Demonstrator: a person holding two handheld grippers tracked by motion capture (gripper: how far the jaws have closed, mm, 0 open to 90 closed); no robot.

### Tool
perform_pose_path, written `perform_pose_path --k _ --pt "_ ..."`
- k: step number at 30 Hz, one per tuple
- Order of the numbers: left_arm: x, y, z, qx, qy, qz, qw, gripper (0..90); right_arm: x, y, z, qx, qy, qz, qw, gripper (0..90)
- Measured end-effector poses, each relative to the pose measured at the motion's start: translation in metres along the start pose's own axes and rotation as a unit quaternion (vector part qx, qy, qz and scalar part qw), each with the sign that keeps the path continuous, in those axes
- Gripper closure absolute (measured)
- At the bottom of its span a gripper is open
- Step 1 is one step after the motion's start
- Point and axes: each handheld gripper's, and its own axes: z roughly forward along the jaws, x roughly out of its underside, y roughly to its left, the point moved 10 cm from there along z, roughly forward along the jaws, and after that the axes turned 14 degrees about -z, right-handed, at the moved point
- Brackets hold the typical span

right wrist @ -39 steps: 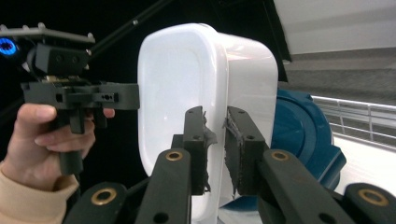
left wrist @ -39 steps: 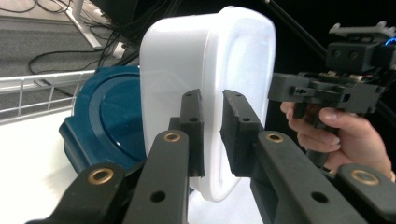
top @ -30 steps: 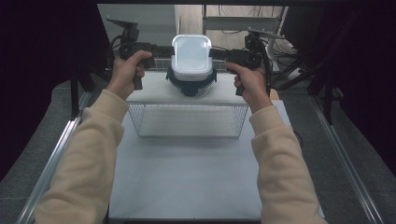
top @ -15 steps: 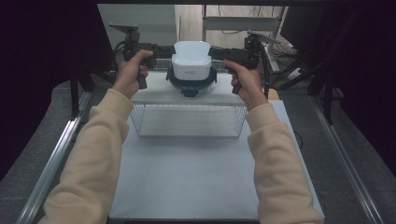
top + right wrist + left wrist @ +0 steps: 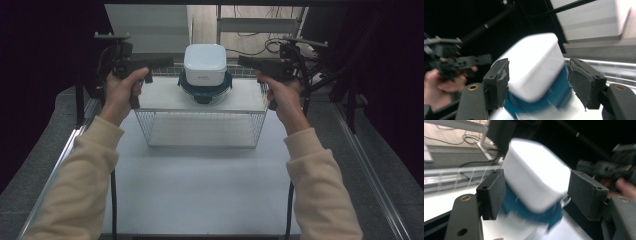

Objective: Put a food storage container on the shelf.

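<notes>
White tabletop (image 5: 200,190) spreads in front of you in the high view, and on it stands a wire rack (image 5: 202,127) with a flat white top. On that top, toward its far edge, sits the white container (image 5: 204,65), upside down on its dark blue clip lid (image 5: 205,90). Your cream sleeves (image 5: 85,170) come up from the bottom of that view. Your left gripper (image 5: 162,62) points at the container from one side and your right gripper (image 5: 245,61) from the other, both level and both a little apart from it.

Your gripper views give what the high view cannot: how the jaws stand. In the left gripper view the container (image 5: 536,182) lies blurred between the left gripper's (image 5: 536,192) black pads (image 5: 492,192), with a gap at each side. The right gripper view shows the same for the right gripper (image 5: 541,80). Both sets of jaws have just been opening and press on nothing. Each view also catches your other hand (image 5: 446,82) farther off.
</notes>
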Motion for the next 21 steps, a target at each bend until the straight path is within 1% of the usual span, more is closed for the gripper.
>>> perform_pose_path --k 1,4,6,8,9,12,14,16,17,18,19,21 --pt "0.009 0.001 -0.006 -0.004 0.001 0.011 0.9999 29.2 0.005 0.002 -0.007 0.002 0.002 -0.014 0.9999 32.2" --pt "0.037 0.003 -0.023 -0.01 0.002 0.035 0.9993 28.6 0.024 0.01 -0.025 0.003 0.014 -0.042 0.999 30.8" --pt "0.058 0.005 -0.033 -0.018 0.003 0.052 0.9985 27.8 0.038 0.015 -0.036 0.005 0.015 -0.054 0.9984 30.2" --pt "0.083 0.008 -0.039 -0.028 0.011 0.069 0.9971 27.5 0.053 0.023 -0.046 0.0 0.015 -0.062 0.998 29.8" --pt "0.097 0.011 -0.042 -0.033 0.015 0.075 0.9965 27.4 0.062 0.026 -0.05 0.0 0.017 -0.067 0.9976 29.3" --pt "0.14 0.019 -0.046 -0.036 0.034 0.077 0.9958 26.4 0.096 0.037 -0.063 0.004 0.026 -0.084 0.9961 27.9" --pt "0.167 0.028 -0.046 -0.046 0.048 0.081 0.9945 25.8 0.124 0.045 -0.07 0.008 0.034 -0.097 0.9946 27.1" --pt "0.189 0.037 -0.045 -0.058 0.058 0.084 0.9931 25.5 0.154 0.05 -0.075 0.019 0.05 -0.119 0.9915 25.8" --pt "0.198 0.041 -0.044 -0.065 0.065 0.088 0.992 25.1 0.169 0.051 -0.077 0.026 0.059 -0.124 0.9902 25.5" --pt "0.206 0.044 -0.043 -0.067 0.069 0.087 0.9916 24.9 0.181 0.052 -0.079 0.029 0.066 -0.131 0.9887 25.3" --pt "0.209 0.045 -0.042 -0.069 0.072 0.087 0.9912 24.9 0.193 0.053 -0.08 0.03 0.075 -0.135 0.9876 24.4" --pt "0.213 0.045 -0.04 -0.076 0.076 0.093 0.9898 24.6 0.203 0.051 -0.081 0.035 0.083 -0.134 0.9869 23.4"
